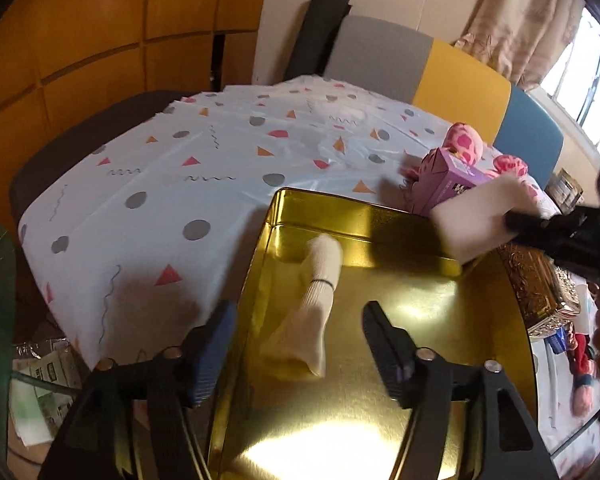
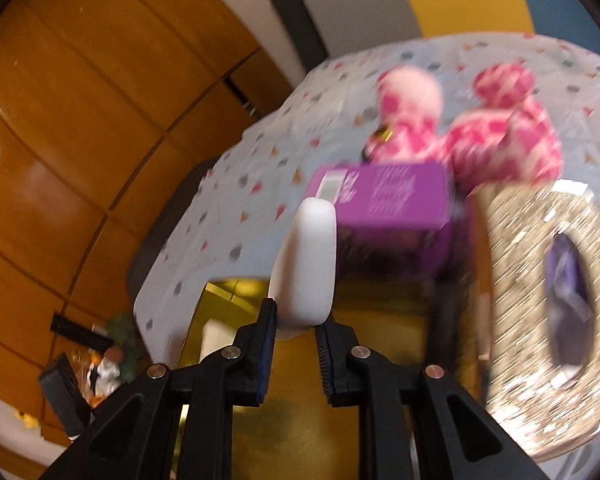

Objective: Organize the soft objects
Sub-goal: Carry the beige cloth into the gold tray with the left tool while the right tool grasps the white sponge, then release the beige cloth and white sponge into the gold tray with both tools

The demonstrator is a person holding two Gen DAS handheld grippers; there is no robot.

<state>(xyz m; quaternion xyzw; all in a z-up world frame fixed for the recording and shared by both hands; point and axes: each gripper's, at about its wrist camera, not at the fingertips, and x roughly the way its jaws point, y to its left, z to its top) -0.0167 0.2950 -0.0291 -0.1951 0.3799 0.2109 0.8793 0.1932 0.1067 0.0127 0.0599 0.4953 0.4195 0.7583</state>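
Note:
A cream sock (image 1: pixel 314 308) lies inside an open gold tin (image 1: pixel 420 304) on the patterned tablecloth. My left gripper (image 1: pixel 296 344) is open and empty, hovering above the sock and the tin. My right gripper (image 2: pixel 296 320) is shut on a white sponge block (image 2: pixel 310 264) and holds it above the tin (image 2: pixel 236 292); in the left wrist view the sponge (image 1: pixel 480 220) hangs over the tin's far right corner. A pink spotted plush toy (image 2: pixel 496 132) lies behind a purple box (image 2: pixel 384 200); both also show in the left wrist view, plush (image 1: pixel 466 142) and box (image 1: pixel 448 180).
A glittery gold tin lid (image 2: pixel 540 320) lies right of the tin. The white tablecloth (image 1: pixel 204 168) with coloured shapes covers the table; its left edge drops to floor clutter (image 1: pixel 40 380). A grey, yellow and blue backrest (image 1: pixel 456 80) and wooden panels (image 1: pixel 80 40) stand behind.

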